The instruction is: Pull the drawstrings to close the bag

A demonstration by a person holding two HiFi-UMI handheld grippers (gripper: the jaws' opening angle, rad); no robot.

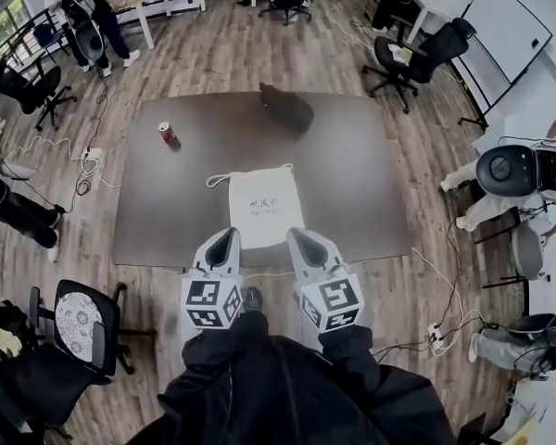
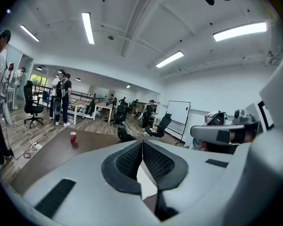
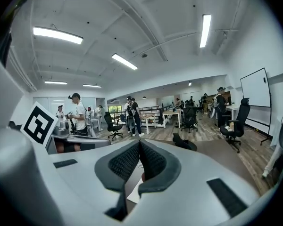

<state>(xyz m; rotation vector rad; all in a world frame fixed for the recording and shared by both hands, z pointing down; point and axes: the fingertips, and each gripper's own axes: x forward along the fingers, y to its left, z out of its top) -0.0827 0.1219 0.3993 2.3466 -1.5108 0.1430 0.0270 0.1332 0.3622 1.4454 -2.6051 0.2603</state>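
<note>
Bag (image 1: 265,207) just ahead of left claw (image 1: 225,234) and right claw (image 1: 298,235)

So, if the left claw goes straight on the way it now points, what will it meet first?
Most likely the white cloth drawstring bag: the shut left claw points at its near left corner on the dark brown table. Its height above the bag is unclear, so it might pass over.

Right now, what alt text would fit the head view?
A white drawstring bag lies flat on a dark table; the left gripper and right gripper, both shut, point at its near edge. A red can stands beyond.
</note>
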